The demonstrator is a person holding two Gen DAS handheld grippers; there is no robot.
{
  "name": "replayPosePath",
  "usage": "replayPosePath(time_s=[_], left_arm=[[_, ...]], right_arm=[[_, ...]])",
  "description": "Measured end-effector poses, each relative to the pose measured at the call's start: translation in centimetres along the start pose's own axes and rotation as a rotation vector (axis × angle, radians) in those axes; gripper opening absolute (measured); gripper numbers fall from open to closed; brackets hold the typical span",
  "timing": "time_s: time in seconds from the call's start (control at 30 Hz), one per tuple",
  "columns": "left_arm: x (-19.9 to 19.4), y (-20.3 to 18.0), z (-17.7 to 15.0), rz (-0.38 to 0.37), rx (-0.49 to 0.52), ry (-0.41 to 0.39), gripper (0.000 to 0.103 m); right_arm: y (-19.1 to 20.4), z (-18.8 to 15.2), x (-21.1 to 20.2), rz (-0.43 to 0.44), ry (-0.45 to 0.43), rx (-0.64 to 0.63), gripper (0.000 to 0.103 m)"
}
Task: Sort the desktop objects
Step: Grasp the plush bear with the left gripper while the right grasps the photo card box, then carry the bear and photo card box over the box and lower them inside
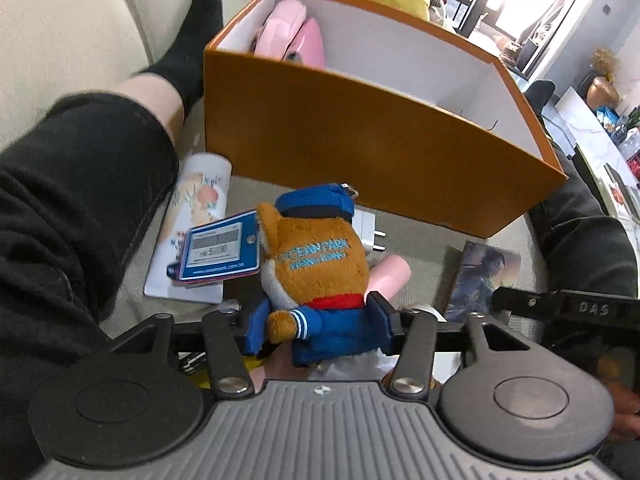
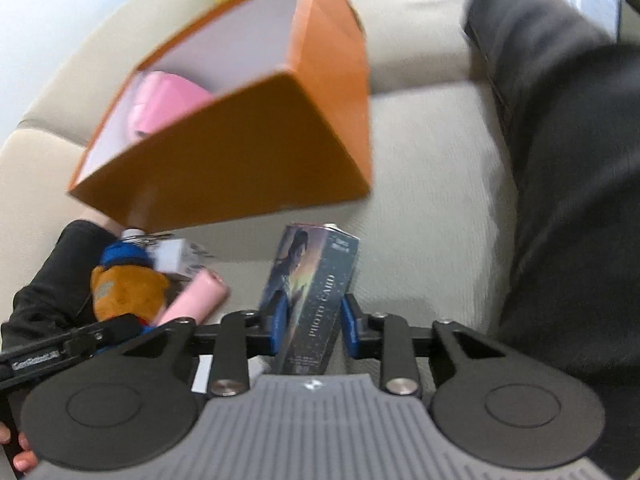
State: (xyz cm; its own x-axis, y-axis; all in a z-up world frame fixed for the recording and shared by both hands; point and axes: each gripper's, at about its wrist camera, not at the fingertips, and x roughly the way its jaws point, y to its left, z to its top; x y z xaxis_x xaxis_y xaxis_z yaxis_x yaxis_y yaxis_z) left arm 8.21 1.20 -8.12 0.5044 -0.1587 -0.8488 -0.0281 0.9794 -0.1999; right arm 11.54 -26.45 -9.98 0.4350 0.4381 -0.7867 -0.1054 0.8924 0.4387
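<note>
While the left gripper [image 1: 320, 330] clamps a plush toy [image 1: 316, 264] and the right gripper [image 2: 310, 324] pinches a photo card box [image 2: 310, 296], both loads sit short of the orange box [image 1: 360, 140] beyond, apparently mid-transfer in the blurred right view. Each needs lifting over the rim beside the pink item [image 1: 292, 36].
</note>
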Motion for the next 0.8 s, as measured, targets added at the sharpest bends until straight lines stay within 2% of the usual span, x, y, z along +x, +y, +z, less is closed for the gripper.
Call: replayPosePath(time_s=[0.13,0.27,0.37,0.57,0.67,0.8], left_arm=[[-1.0,-1.7,-0.1,0.051,0.089,-0.046,0.055],[-1.2,-3.2,-0.2,0.067,0.164,-0.061,0.055],[-0.6,-3.0,0.0,0.055,0.129,-0.046,0.055],[0.5,-1.1,0.6,0.012,0.030,-0.027,0.056],[0.7,-0.8,0.8,0.001,0.003,-0.028,0.057],[1.0,-0.5,0.9,-0.016,-0.034,-0.032,0.059]], right_arm=[[2.1,-0.2,-0.6,-0.011,-0.042,-0.103,0.029],[3.4,0.3,-0.2,0.018,-0.049,-0.133,0.028],[4.6,0.6,1.1,0.057,-0.019,-0.133,0.028],[5.3,0.7,1.1,0.038,-0.022,-0.172,0.026],[5.1,1.0,1.1,0.025,-0.026,-0.181,0.028],[5.1,0.9,1.2,-0.010,-0.021,-0.197,0.037]])
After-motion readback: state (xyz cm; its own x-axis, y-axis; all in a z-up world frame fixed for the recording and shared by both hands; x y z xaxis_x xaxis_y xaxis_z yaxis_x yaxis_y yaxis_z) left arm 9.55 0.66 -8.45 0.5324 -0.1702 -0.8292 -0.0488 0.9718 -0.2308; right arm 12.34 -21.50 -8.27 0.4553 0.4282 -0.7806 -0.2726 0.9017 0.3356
